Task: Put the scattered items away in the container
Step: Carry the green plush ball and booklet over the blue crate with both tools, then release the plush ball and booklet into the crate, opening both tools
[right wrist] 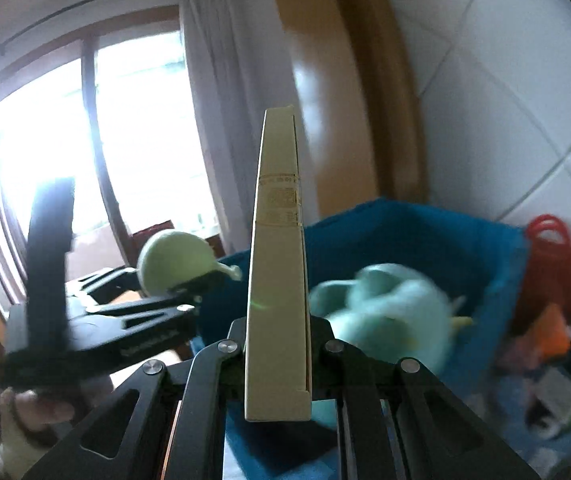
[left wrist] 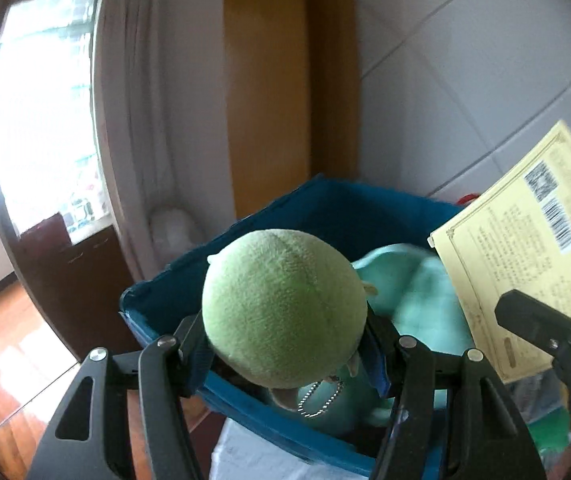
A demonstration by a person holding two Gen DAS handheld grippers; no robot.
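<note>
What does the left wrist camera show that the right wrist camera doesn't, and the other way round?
Only the left wrist view shows the pale yellow book's printed back cover with barcode, and a metal ball chain under the round green plush toy.

Only the right wrist view shows the red yarn bundle and the blurred clutter beside the blue fabric bin, plus the book's spine.

Both show the bin, a mint-green plush inside it, the left gripper holding the green toy and the right gripper holding the book.

A round green plush toy (left wrist: 283, 306) and a pale yellow book (right wrist: 277, 280) hang above the blue fabric bin (left wrist: 325, 208), where a mint plush (left wrist: 413, 292) lies.
</note>
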